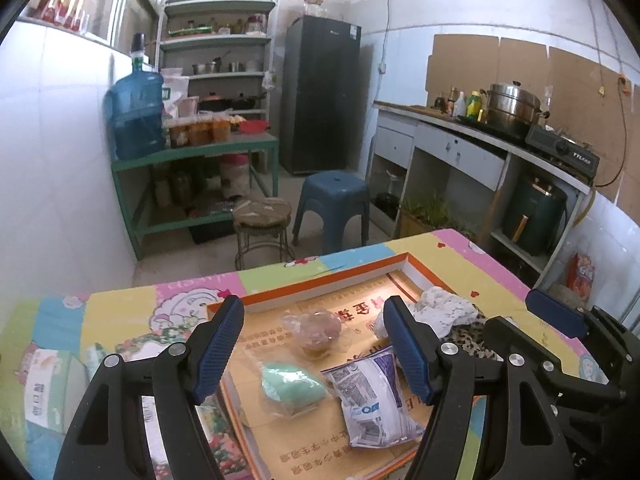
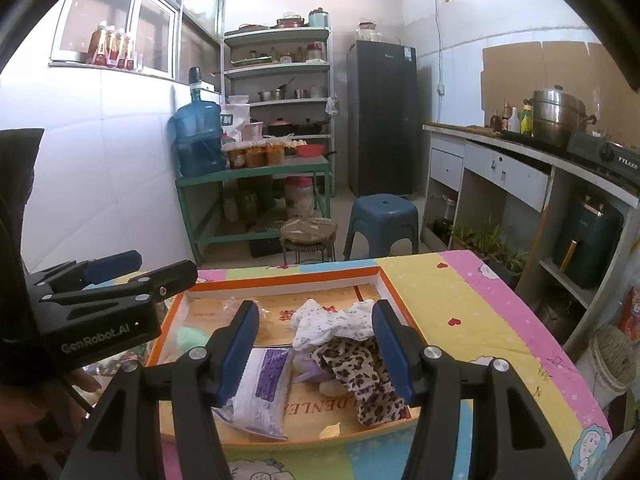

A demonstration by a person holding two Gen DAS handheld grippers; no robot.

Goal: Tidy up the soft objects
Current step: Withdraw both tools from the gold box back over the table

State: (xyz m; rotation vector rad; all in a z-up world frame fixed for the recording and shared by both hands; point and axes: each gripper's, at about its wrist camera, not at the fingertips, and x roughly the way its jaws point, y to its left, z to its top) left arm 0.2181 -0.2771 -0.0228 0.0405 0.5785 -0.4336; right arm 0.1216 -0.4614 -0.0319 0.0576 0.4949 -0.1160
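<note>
The left claw (image 1: 316, 350) and the right claw (image 2: 316, 350) hang open and empty above the tray (image 2: 288, 282). Inside the tray lie a white packet (image 2: 262, 392), a leopard cloth (image 2: 366, 376) and a white cloth (image 2: 332, 322).

Left wrist view: looked forward and downward along its own fingers, close above the orange-rimmed tray (image 1: 320, 278) at lower centre, room beyond in the upper half.
Right wrist view: same forward, downward facing, close over the tray (image 2: 276, 282), set further right.
Cross-sight: right gripper (image 1: 560, 320) showed at the left view's lower right; left gripper (image 2: 120, 276) at the right view's middle left.
Shared: tray, patterned tablecloth (image 2: 460, 304), blue stool (image 1: 334, 192), fridge (image 2: 380, 116), shelves, counter.
</note>
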